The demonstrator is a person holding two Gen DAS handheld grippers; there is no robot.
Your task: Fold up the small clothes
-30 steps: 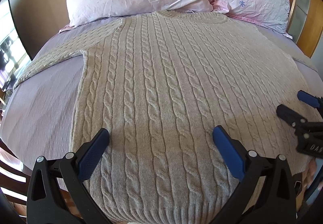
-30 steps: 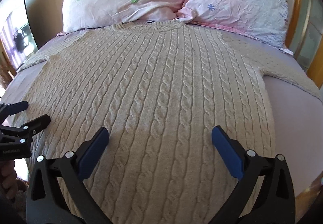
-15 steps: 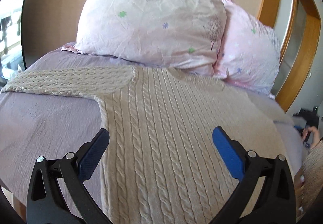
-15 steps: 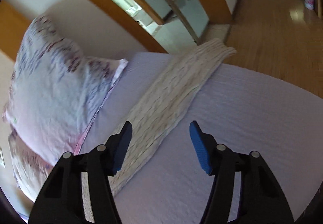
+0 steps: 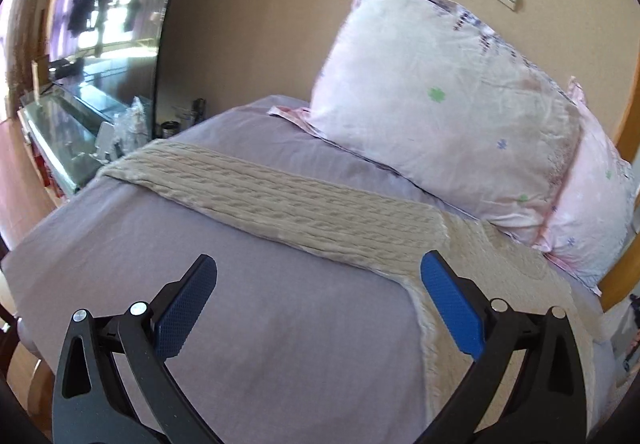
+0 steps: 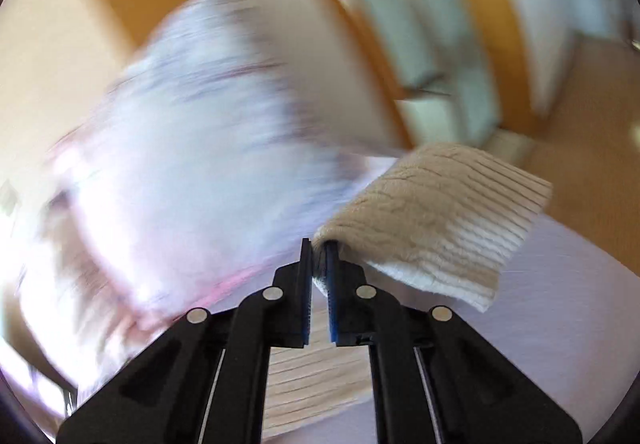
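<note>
Setting: a bed with a lilac sheet point(image 5: 280, 344), two pale floral pillows point(image 5: 440, 92) against a tan wall
Sweater: a beige cable-knit sweater point(image 5: 500, 284) lies flat on the sheet, its body to the right in the left wrist view
Left sleeve: the left sleeve point(image 5: 280, 200) stretches flat across the bed towards the far left edge, cuff close to that edge
Left gripper: the left gripper point(image 5: 316, 300) hovers above bare sheet with its blue pads wide apart, gripping nothing
Right gripper: the right gripper point(image 6: 318, 264) has its pads pressed almost together, pinching a fold of the right sleeve cuff point(image 6: 440, 216), lifted off the sheet
Blur: the right wrist view is heavily smeared, so the room behind the cuff is hard to read
Risk: the pinch looks shallow, near the knit's edge; a quick swing could likely pull the cuff free, or drag the sweater body askew
Second risk: the left sleeve's cuff could slide off the bed side if tugged
Edges: wooden frame point(image 5: 628, 124) and pillows crowd the head end; a glass-topped table point(image 5: 60, 132) stands beside the left edge
Open room: bare sheet in front of the left gripper gives space to work
</note>
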